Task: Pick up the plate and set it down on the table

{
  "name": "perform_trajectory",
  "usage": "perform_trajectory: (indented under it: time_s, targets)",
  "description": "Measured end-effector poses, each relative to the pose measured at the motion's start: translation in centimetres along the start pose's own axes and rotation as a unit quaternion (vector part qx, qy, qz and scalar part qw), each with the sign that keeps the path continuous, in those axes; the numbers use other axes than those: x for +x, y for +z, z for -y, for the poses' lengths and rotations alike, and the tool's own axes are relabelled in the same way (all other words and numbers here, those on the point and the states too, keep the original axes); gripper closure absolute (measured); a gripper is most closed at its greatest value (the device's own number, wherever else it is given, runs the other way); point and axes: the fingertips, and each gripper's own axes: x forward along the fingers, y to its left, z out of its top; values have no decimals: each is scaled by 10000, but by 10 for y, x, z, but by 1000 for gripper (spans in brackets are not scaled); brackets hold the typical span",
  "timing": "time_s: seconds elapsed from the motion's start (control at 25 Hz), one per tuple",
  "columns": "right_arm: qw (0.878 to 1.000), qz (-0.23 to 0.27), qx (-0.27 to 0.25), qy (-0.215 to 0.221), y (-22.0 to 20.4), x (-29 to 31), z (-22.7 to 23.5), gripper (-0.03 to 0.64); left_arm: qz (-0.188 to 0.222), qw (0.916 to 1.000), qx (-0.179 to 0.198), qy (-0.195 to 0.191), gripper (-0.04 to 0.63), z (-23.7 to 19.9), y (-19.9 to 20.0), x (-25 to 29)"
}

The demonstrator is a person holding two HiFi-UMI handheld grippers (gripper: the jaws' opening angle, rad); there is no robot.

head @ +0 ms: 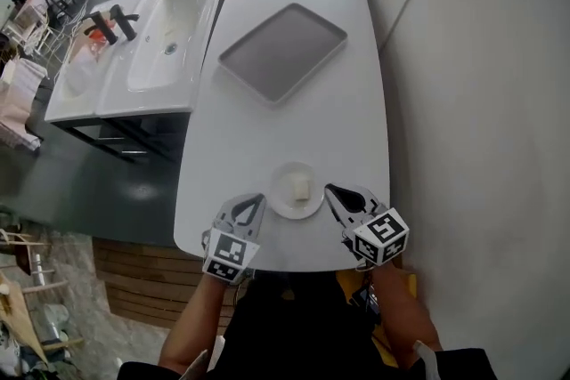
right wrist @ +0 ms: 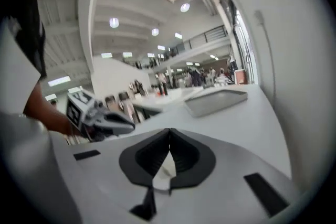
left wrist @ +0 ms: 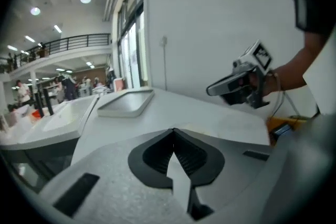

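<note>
At the near edge of the white bench [head: 294,129], head view: a small white plate [head: 277,200] sits flat with a pale block [head: 301,185] on it. The left gripper [head: 259,200] is just beside its left rim and the right gripper [head: 330,190] just beside its right rim. Neither touches the plate as far as I can make out. A grey tray [head: 283,52] lies well apart at the far end, nothing on it. A white sink [head: 165,31] runs alongside the bench on the left. The person's forearms are cut off at the bottom edge.

Left gripper view: jaws pressed together tip to tip, nothing between them. The tray [left wrist: 125,102] is ahead on the bench. The right gripper [left wrist: 211,91] hangs above the bench at right, its jaws also together. The plate is not in this view, being hidden below the gripper body.

Right gripper view: jaws together, nothing gripped. A pale patch shows through the notch under the tips. It may be plate rim or bench; cannot tell which. The left gripper [right wrist: 130,125] is at left, the tray [right wrist: 215,100] ahead.

Judgement: the plate rests on the bench and both jaws are closed on nothing. Either the set-down is finished or the pick-up is not yet begun, and the pictures do not settle which. If the lift is left to do, the jaws must open first and take the rim. What the block is, too small to tell.
</note>
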Motion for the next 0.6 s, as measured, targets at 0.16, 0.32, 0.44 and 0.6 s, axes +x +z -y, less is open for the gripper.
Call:
perform_trajectory:
  time_s: [0.16, 0.32, 0.44, 0.6]
  targets:
    - [9778, 1408, 786, 1340, 54, -64, -89, 612, 1279, 9762, -1193, -1283, 591, 39, 39, -85]
    - [9846, 1088, 436, 1296, 42, -91, -169, 614, 1767, 9507, -1603, -1982, 590, 77, 47, -136]
    - [9838, 1233, 552, 1181, 36, -89, -202, 614, 2295, 9295, -1746, -2301, 589, 86, 58, -162]
    - [9827, 1420, 600, 1031, 44, -90, -226, 614, 2602, 9190, -1610, -2488, 589, 87, 62, -190]
